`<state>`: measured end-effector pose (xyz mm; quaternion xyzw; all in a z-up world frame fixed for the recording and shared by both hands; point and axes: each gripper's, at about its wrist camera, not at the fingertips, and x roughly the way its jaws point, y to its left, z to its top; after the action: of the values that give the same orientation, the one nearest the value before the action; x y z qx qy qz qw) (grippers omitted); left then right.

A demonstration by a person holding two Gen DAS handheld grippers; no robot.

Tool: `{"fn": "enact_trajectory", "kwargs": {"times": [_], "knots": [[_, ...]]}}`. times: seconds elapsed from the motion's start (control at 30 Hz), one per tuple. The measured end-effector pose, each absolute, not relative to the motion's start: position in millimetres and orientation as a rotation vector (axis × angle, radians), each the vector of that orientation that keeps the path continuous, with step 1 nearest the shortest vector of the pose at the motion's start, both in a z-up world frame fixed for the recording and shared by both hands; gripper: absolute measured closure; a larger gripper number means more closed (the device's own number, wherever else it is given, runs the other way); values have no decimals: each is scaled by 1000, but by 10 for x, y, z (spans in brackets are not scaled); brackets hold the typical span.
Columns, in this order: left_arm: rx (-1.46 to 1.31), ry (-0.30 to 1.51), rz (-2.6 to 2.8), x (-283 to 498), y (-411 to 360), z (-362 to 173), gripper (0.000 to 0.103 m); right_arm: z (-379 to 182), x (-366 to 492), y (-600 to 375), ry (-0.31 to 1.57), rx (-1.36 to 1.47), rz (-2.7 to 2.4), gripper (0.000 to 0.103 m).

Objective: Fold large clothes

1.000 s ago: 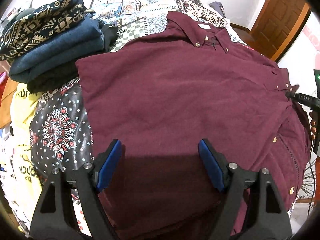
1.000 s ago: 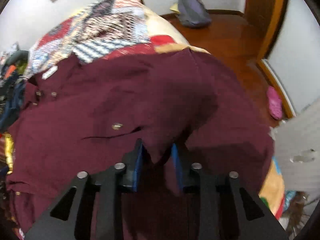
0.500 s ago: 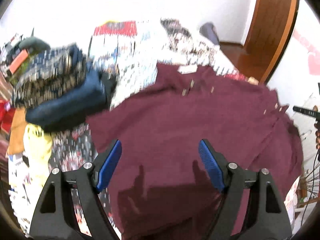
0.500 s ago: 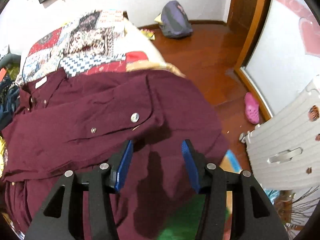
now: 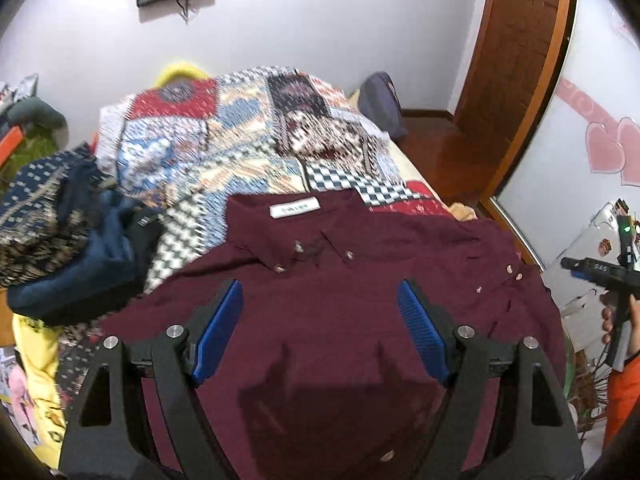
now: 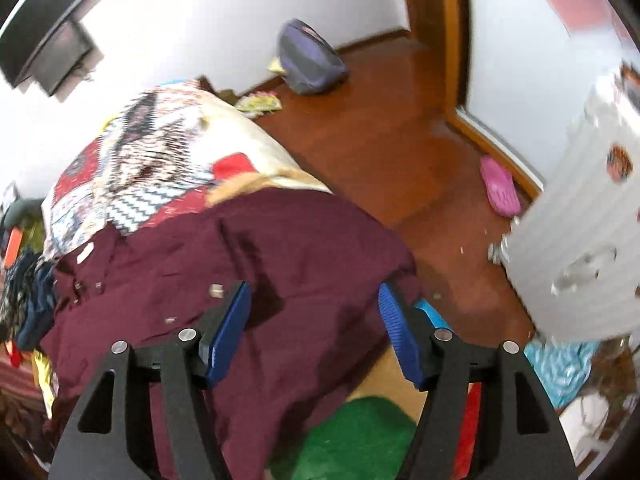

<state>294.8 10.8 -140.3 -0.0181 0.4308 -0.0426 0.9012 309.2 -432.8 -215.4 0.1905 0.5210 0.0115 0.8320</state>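
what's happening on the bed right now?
A person with two handheld grippers is folding a maroon button-up shirt spread on the patchwork bedspread. Both the left gripper and the right gripper hover open above it, holding nothing. A stack of folded dark clothes sits beside the shirt.

shirt [image 5: 320, 360] hem — beyond frame edge

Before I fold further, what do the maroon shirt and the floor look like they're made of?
Maroon shirt: woven cloth, probably cotton, matte; it drapes softly over the bed edge and shows no sheen. Its small buttons look like pale plastic or shell, hard to tell. Floor: reddish-brown wood or wood-look boards, glossy, with light reflecting off it.
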Motion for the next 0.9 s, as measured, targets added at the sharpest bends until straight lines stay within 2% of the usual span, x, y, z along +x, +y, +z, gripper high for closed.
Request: {"fn": "enact_trajectory", "kwargs": {"times": [0.27,0.4,0.57,0.67,0.73,0.8,0.9], "knots": [[-83,995,-117,3067,10,-1812,24,-3133,3275,-4716,1302,725,-38,40],[-109,1020,-103,3094,59,-1933,24,-3293,3343,-4764,1282,830,-54,38],[-130,1035,-90,3092,123,-2011,24,-3359,3506,-4773,1267,840,-126,40],[-116,1027,-82,3053,137,-2003,24,-3319,3607,-4753,1258,815,-188,57],[-100,1015,-78,3009,146,-1973,24,-3201,3654,-4691,1246,745,-189,78],[-95,1008,-76,2979,163,-1949,24,-3012,3665,-4582,1215,633,-183,86],[-90,1000,-72,2929,203,-1902,24,-2615,3620,-4417,1121,470,-175,90]]}}
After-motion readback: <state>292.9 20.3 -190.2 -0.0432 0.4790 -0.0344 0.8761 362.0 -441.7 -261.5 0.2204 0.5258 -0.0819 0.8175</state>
